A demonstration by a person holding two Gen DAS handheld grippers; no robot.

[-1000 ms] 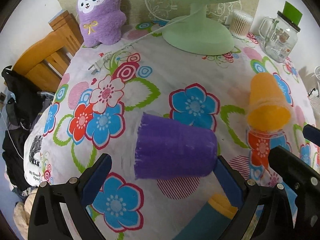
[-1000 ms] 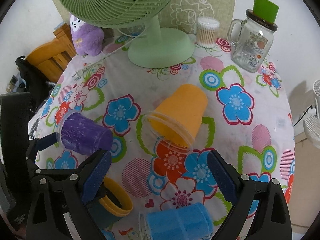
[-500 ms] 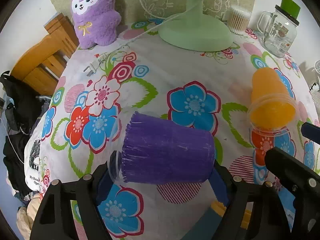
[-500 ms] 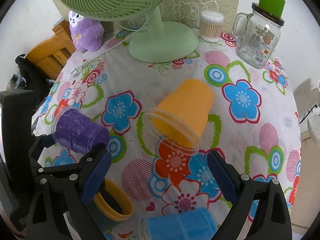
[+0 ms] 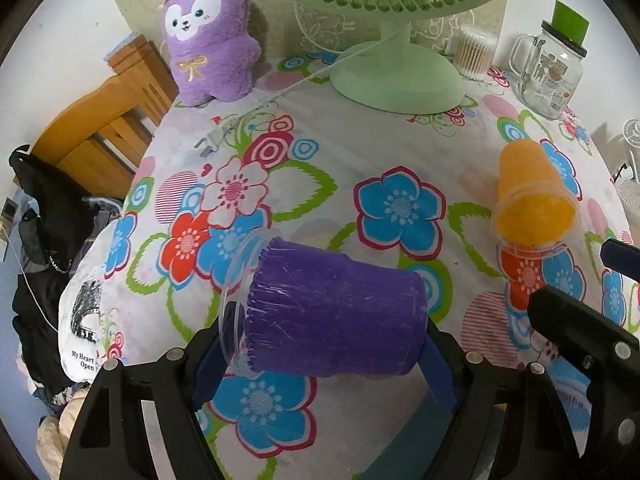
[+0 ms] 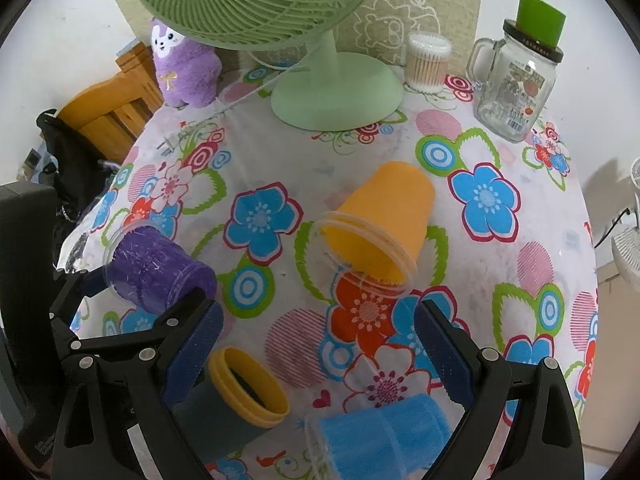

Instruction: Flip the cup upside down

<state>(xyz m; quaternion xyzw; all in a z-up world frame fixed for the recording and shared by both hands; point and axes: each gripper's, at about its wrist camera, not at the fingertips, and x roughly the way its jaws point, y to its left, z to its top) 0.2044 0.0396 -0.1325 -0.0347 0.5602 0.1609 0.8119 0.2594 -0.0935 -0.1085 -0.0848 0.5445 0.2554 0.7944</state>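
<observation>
A purple cup (image 5: 332, 312) lies on its side, rim to the left, held end to end in my left gripper (image 5: 324, 364). The gripper is shut on it, one pad at the rim and one at the base, and holds it a little above the flowered tablecloth (image 5: 280, 152). It also shows in the right wrist view (image 6: 156, 268). An orange cup (image 6: 380, 224) lies on its side, mouth toward me, just beyond my right gripper (image 6: 316, 348), which is open and empty. A blue cup (image 6: 384, 436) lies on its side below the right gripper.
A green fan (image 6: 336, 92), a purple plush toy (image 5: 212, 52), a glass jar mug (image 6: 516, 80) and a cotton-swab box (image 6: 426, 60) stand at the back. A dark cup with a yellow rim (image 6: 244, 392) lies at the near edge. A wooden chair (image 5: 100, 128) stands at left.
My left gripper has closed on the purple cup and lifted it off the cloth. The right gripper has drawn slightly nearer the orange cup and stays open.
</observation>
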